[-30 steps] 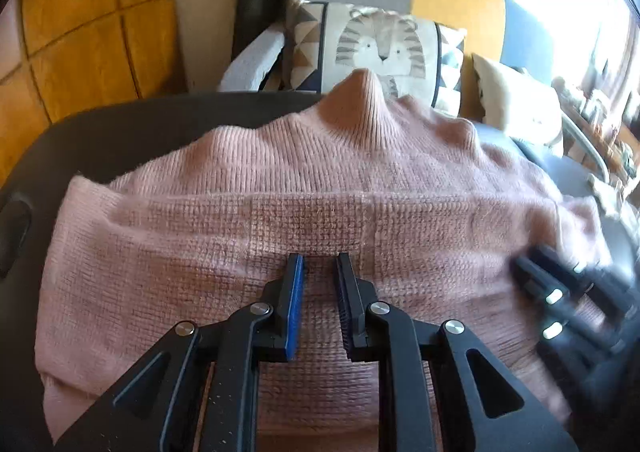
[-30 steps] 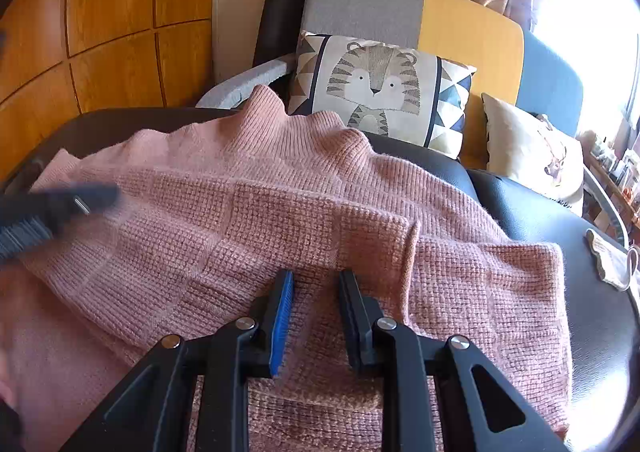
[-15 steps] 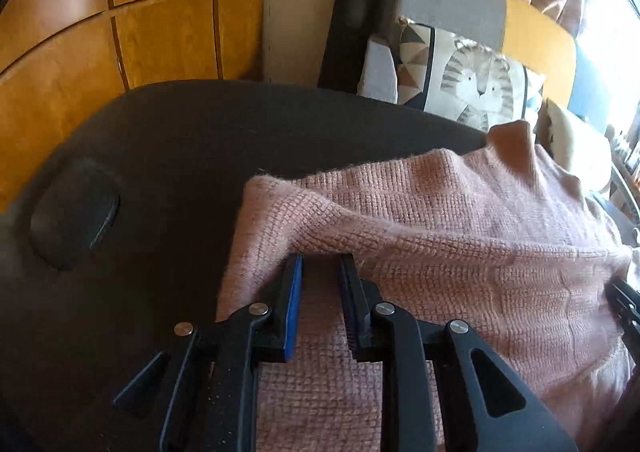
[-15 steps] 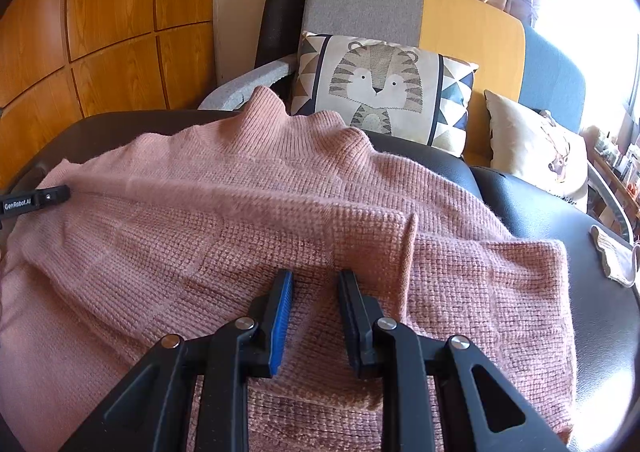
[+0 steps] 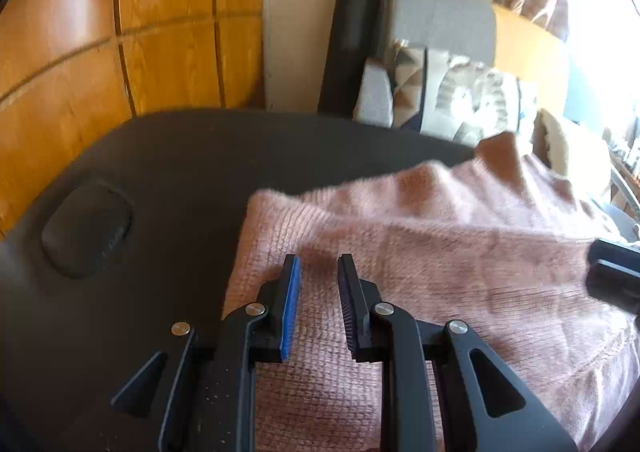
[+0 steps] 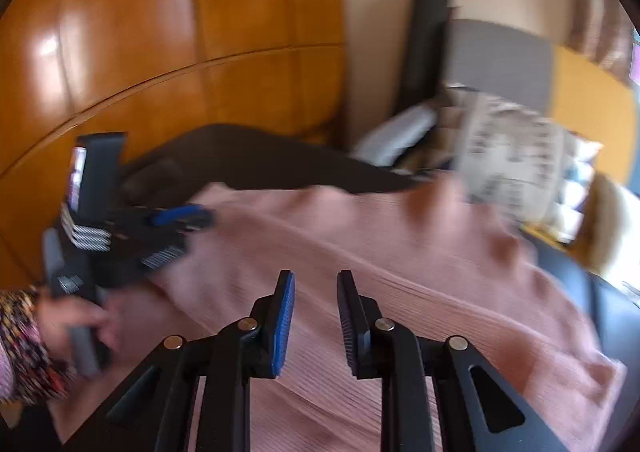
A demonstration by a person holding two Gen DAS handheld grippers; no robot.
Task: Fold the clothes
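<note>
The pink sweater (image 5: 420, 272) lay spread on the black table (image 5: 160, 180), its long side running left to right. The left gripper (image 5: 318, 272) stood slightly parted near its left edge, gripping nothing. The right gripper (image 6: 316, 292) was closing, empty, above the sweater.
</note>
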